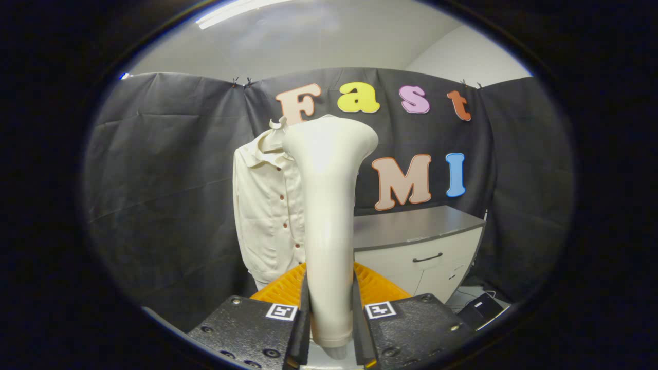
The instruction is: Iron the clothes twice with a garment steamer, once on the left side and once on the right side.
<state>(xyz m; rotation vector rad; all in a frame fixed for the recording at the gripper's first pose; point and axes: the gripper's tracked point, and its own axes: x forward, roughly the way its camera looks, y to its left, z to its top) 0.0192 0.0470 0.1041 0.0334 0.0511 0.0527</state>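
You are facing the booth wall (154,169), where a cream shirt (267,216) is hanging just left of a grey-topped cabinet (421,241). You are holding the steamer (329,216) upright ahead of the shirt, its flared head level with the collar and covering the shirt's right half. Your gripper (329,329) is clamping both fingers on the steamer's handle near its base.

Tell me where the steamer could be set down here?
The grey cabinet top, right of the hanging cream shirt, looks bare. Ahead it is crowded: the gripper is shut on the cream garment steamer, in front of the shirt.
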